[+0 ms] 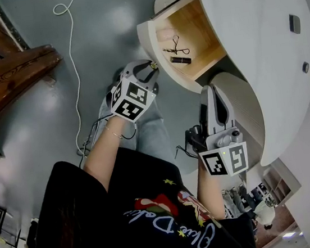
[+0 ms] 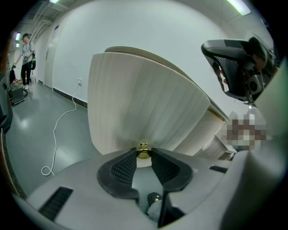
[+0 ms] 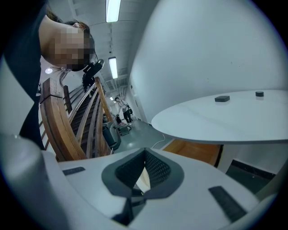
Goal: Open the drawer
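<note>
Drawer (image 1: 204,26) juts lengthwise from the cabinet (image 1: 256,33) toward the person; left hand-held gripper (image 2: 144,152) clamps its brass knob (image 2: 143,147), right hand-held gripper (image 3: 145,151) closed, empty.

The drawer (image 1: 201,26) stands pulled well out from under the rounded white table (image 1: 258,50), so its pale wooden inside lies open to view from above. Its front (image 2: 135,108) is a cream panel that bows outward and is finely ribbed with upright grooves. A small round brass knob (image 2: 143,151), shiny and gold in colour, sticks out from the outer face of that panel. In the right gripper view the wooden inside (image 3: 198,152) shows just beneath the table's edge.
</note>
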`<act>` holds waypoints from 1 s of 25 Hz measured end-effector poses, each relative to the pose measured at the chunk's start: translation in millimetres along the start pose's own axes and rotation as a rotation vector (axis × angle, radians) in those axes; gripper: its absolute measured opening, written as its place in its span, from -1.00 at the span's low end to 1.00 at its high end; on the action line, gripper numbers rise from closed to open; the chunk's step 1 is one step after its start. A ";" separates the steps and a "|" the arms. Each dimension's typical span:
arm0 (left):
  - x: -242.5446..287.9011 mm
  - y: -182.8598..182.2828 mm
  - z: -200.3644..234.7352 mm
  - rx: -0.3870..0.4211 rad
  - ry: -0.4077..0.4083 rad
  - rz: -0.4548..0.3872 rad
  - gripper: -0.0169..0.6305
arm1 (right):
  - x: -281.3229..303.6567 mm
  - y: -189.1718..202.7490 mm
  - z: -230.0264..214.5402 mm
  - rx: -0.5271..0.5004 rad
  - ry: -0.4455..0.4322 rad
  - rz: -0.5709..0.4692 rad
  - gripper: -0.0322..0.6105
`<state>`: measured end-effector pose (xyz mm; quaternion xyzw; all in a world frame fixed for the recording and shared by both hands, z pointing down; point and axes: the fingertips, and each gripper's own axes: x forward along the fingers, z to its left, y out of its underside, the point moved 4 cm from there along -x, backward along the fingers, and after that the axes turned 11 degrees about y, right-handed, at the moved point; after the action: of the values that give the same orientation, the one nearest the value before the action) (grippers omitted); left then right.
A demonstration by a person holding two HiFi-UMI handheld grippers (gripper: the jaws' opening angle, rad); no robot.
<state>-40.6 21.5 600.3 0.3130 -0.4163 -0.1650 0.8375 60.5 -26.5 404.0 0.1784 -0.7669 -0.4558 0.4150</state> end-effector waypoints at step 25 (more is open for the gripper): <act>-5.7 4.3 -1.3 0.013 0.017 0.020 -0.63 | -3.6 -2.5 -0.2 -0.007 -0.008 -0.001 -0.89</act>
<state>-43.0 28.3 599.2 0.3157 -0.4136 -0.1512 0.8405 62.6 -25.6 400.3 0.1755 -0.7668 -0.4593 0.4126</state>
